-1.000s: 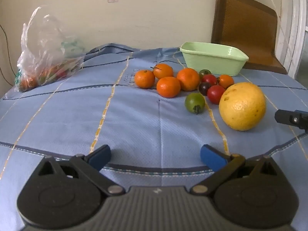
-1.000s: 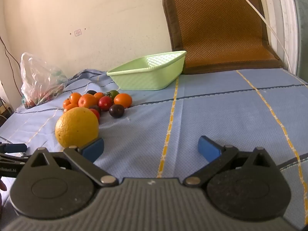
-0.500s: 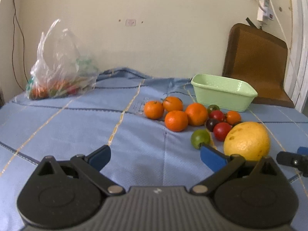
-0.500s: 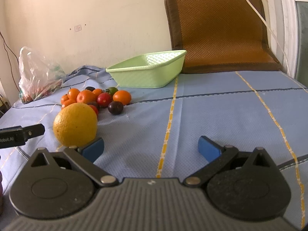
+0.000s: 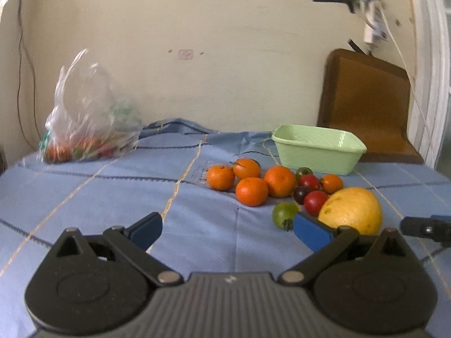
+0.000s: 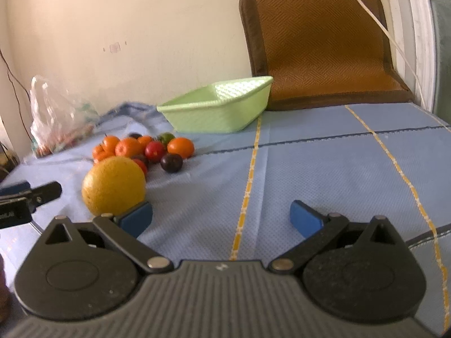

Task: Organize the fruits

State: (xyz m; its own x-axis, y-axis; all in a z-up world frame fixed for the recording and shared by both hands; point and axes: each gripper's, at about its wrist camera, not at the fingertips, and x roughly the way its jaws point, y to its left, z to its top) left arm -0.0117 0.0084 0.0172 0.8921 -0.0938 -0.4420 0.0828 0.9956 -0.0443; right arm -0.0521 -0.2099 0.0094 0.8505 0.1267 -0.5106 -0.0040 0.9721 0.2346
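Fruits lie in a loose cluster on the blue cloth of the counter (image 5: 112, 197), right of centre in the left wrist view; four oranges (image 5: 251, 191) sit at the cluster's left, with small red tomatoes (image 5: 315, 202), a dark one and a green tomato (image 5: 284, 214) beside them; a large yellow grapefruit (image 5: 352, 211) rests at the lower right of the group, touching or just beside a red tomato. The pale green tub (image 5: 318, 149) stands behind the cluster, toward the upper right, with nothing visible inside it; a clear plastic bag (image 5: 84, 124) holding more produce sits at the far left by the wall; a brown woven chair back (image 5: 366, 107) rises at the upper right. The left claw (image 5: 227, 229) is released, its blue pads spread wide above bare cloth, the right pad overlapping the grapefruit's edge in the picture. The right claw (image 6: 221, 221) is likewise released and grasps nothing; the grapefruit (image 6: 114, 186) lies just beyond its left pad.
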